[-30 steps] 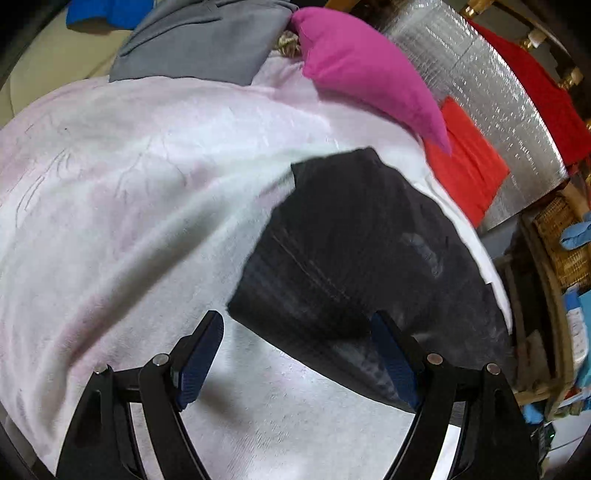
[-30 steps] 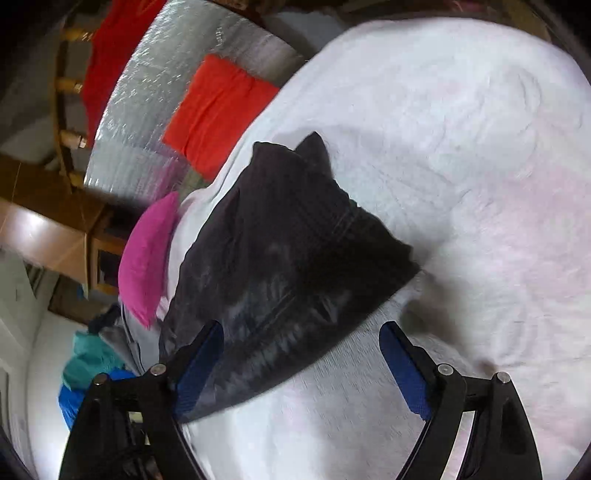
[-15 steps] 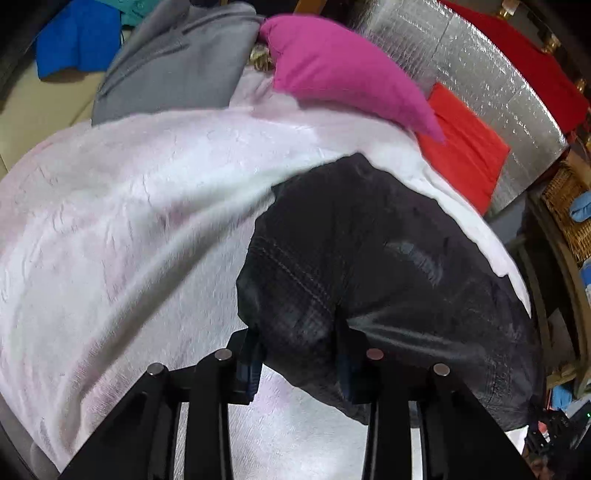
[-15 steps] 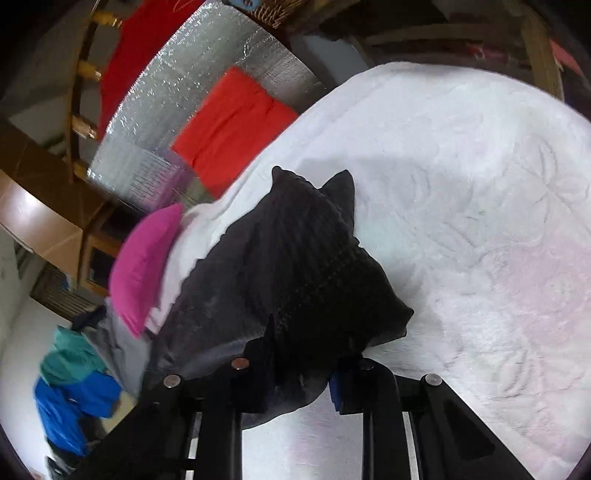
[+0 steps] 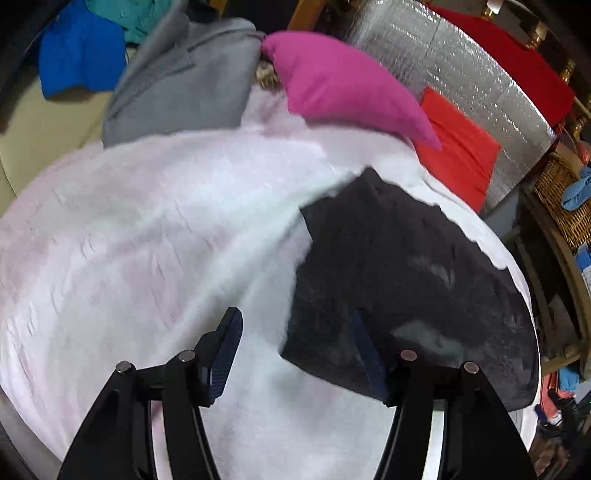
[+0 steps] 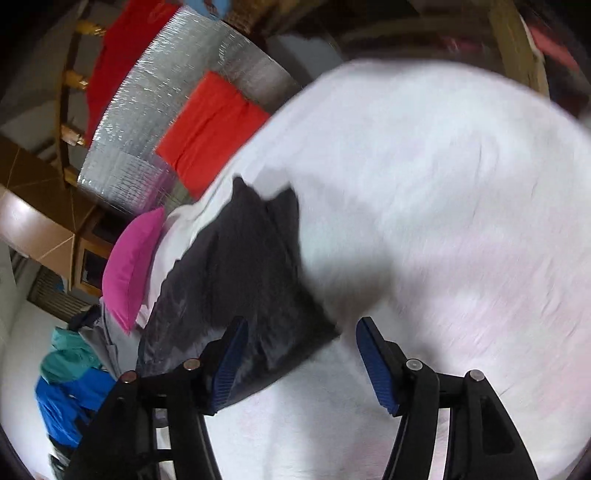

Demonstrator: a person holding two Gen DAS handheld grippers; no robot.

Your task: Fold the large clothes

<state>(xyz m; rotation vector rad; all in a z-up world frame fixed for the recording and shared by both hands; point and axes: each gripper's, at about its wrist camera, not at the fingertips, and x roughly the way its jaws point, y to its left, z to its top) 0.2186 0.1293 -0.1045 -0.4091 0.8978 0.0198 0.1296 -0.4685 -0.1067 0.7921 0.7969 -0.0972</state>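
Only the left wrist view is showing the wicker basket (image 5: 561,199) off past the far right side of the white blanket (image 5: 155,236), and it's giving a clear look at the gray garment (image 5: 184,81) lying at the blanket's far edge. The right wrist view is the one showing the brown cabinet (image 6: 40,225) beyond the blanket's left side.

Counting it up: one black garment (image 5: 406,273), one pink pillow (image 5: 340,85), one folded orange-red cloth (image 5: 458,147) on the silver foil sheet (image 5: 476,74), one blue item (image 5: 77,62) and one teal one (image 5: 144,18) in the pile past the gray garment.

The black garment is sitting folded on the blanket, near its right edge in the left view.

The left gripper (image 5: 295,358) is opening up, nothing pinched. Its right pad is hanging in front of the garment's near corner; the rest of the gap is over bare blanket.

The right gripper (image 6: 301,362) is opening too, released. The garment's near corner is poking into the gap by the left pad, not squeezed. Both views are a bit blurry.
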